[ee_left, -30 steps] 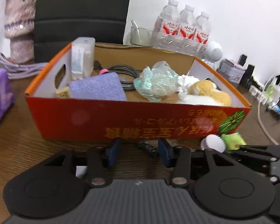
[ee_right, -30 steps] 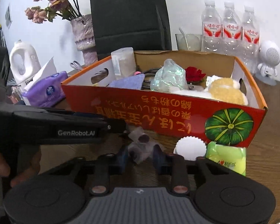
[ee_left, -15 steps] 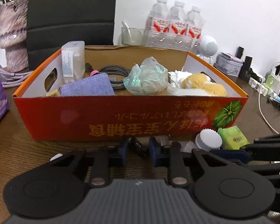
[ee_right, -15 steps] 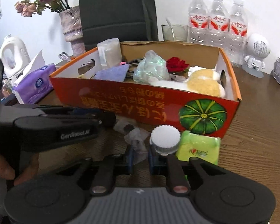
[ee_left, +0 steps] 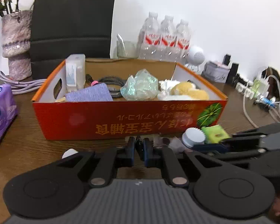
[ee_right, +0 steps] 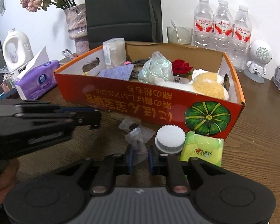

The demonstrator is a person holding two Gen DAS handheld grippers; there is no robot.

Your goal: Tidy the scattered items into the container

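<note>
Left wrist view: the left gripper (ee_left: 139, 146) is pinching a small dark object (ee_left: 138, 143) between nearly closed jaws, just before the orange cardboard box (ee_left: 121, 119), which is already holding cloth, cable and plush. Right wrist view: the right gripper (ee_right: 140, 154) is closing narrowly around clear plastic bags (ee_right: 138, 136); the white ridged cap (ee_right: 170, 139) and green tissue pack (ee_right: 202, 149) are lying outside, remaining.

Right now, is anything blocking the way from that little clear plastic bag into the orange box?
Only the box's own front wall: the clear plastic bag, between the right hand-held gripper fingers, lies on the table just before it and must go up over it. Nothing else visible intervenes; a white cap sits beside it.
</note>
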